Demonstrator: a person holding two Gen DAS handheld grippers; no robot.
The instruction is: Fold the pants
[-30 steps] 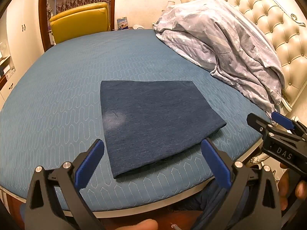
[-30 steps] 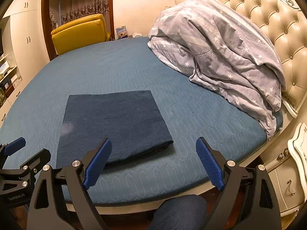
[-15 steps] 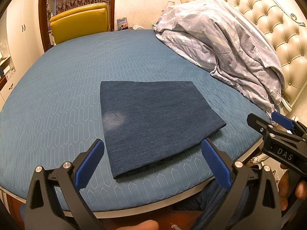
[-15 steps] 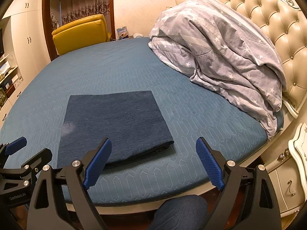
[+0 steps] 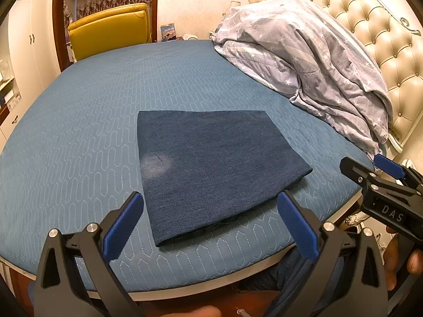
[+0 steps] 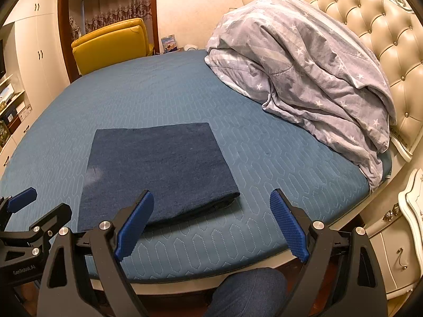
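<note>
Bedroom with a big bed [image 5: 79, 137] in a teal quilted cover, cream tufted headboard [image 6: 370, 26] on the right, one yellow armchair [image 5: 111, 31] at the back; one pair of dark blue pants [image 5: 211, 169] lies folded into a flat rectangle on the bed near its front edge; one grey star-print duvet [image 6: 304, 60] is bunched up against the headboard; no containers anywhere; two claws, left claw [image 5: 208, 224] spread wide and empty, right claw [image 6: 211, 224] also wide and empty, both just short of the pants, not touching.
</note>
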